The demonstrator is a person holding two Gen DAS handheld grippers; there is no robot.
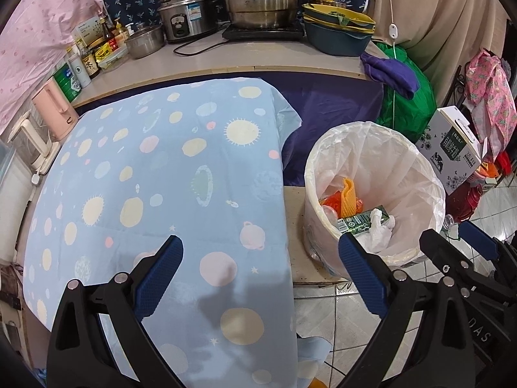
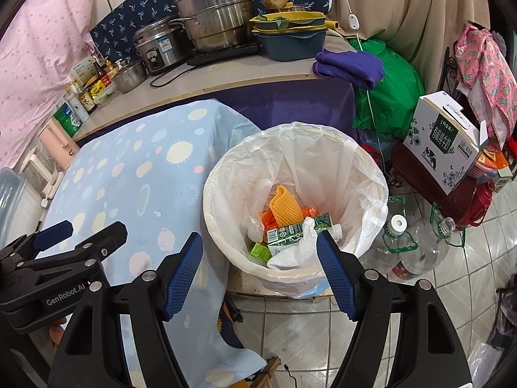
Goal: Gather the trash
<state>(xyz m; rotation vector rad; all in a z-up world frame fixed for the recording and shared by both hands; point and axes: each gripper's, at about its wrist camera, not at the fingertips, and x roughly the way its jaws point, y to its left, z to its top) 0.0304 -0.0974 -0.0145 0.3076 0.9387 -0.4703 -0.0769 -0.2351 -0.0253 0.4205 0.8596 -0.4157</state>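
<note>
A white bin lined with a clear plastic bag [image 1: 416,174] [image 2: 365,181] stands on the floor beside the table. Inside lie a green carton [image 1: 362,221] [image 2: 284,236], orange foam netting [image 1: 349,195] [image 2: 284,205] and crumpled white tissue [image 1: 378,232] [image 2: 290,255]. My left gripper [image 1: 261,252] hovers open over the blue dotted tablecloth [image 1: 155,174], with nothing between its blue pads. My right gripper [image 2: 260,249] is open just above the bin's near rim, empty. In the left wrist view the right gripper [image 1: 452,242] shows at the right edge.
A counter at the back carries steel pots [image 2: 210,16], a rice cooker [image 2: 158,47], stacked basins [image 2: 290,35] and bottles. Clear plastic bottles [image 2: 407,242] lie on the tiled floor right of the bin. A milk box [image 2: 442,142] and a green bag [image 2: 394,90] stand further right.
</note>
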